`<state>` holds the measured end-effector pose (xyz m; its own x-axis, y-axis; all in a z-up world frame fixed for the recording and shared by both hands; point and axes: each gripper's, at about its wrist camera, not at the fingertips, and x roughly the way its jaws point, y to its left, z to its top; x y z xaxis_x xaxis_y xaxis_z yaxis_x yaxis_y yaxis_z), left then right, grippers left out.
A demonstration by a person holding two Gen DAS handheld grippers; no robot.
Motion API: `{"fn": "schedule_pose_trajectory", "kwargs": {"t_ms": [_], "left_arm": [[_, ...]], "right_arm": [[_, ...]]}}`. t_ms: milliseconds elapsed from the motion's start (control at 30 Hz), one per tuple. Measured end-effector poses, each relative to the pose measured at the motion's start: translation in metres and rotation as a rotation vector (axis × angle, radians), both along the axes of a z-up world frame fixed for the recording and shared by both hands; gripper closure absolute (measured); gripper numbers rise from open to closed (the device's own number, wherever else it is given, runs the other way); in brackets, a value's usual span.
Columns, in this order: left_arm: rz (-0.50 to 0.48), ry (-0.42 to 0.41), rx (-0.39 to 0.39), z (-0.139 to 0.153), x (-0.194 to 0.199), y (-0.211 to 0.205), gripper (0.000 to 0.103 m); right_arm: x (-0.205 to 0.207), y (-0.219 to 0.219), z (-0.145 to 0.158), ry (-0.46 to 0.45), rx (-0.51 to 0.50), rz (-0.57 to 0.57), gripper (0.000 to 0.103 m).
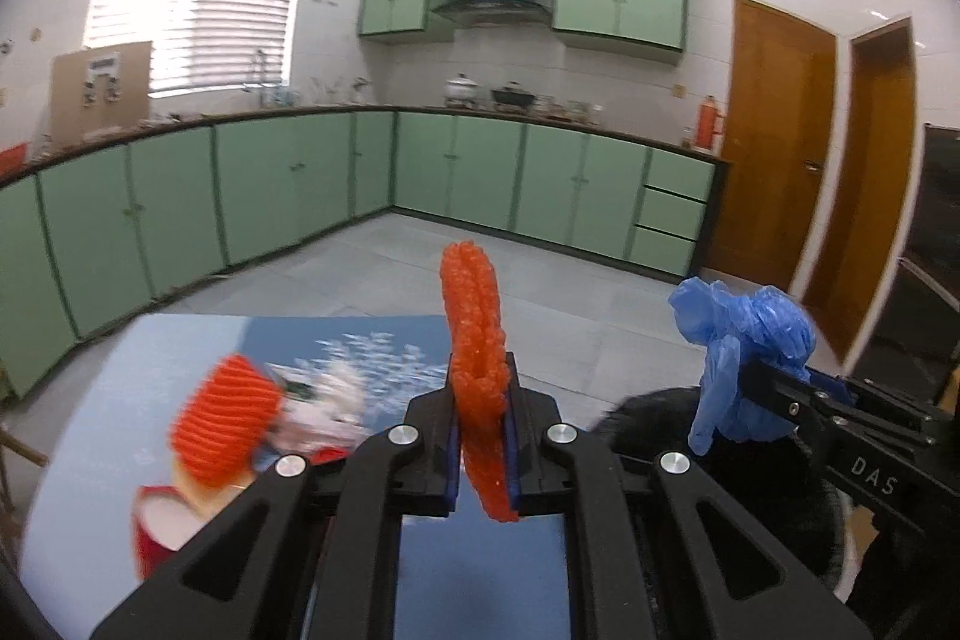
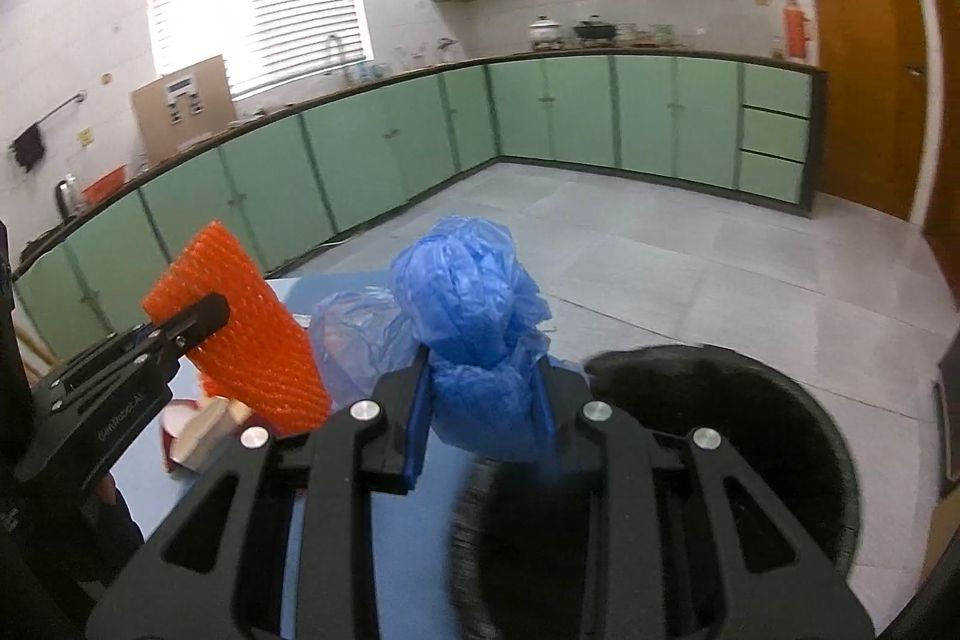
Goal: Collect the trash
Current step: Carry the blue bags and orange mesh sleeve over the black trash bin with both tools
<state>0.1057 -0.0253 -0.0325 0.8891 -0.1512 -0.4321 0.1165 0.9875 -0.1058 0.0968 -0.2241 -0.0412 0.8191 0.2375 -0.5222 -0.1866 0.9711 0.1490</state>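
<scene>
My left gripper is shut on an orange foam net sleeve, held upright above the blue table. In the right wrist view the left gripper holds the same orange sleeve. My right gripper is shut on a crumpled blue plastic bag, held over the rim of a black bin. In the left wrist view the right gripper and its blue bag are above the black bin.
On the table lie another orange foam piece, a red paper cup, white wrappers and a clear bluish bag. Green cabinets line the walls. Brown doors stand at the right.
</scene>
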Motion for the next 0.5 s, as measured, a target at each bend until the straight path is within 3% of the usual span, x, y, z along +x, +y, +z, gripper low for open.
{"fn": "schedule_pose_trajectory", "kwargs": {"t_ms": [167,500], "left_arm": [[-0.100,0.043,-0.034,-0.013,0.009,-0.046,0.092],[-0.240,0.116,-0.021,-0.045,0.023,-0.120,0.092]], "right_arm": [[-0.011,-0.046,-0.016,0.034,-0.006,-0.101,0.076],[-0.012,-0.108,-0.071,0.145,-0.024,-0.244,0.075]]}}
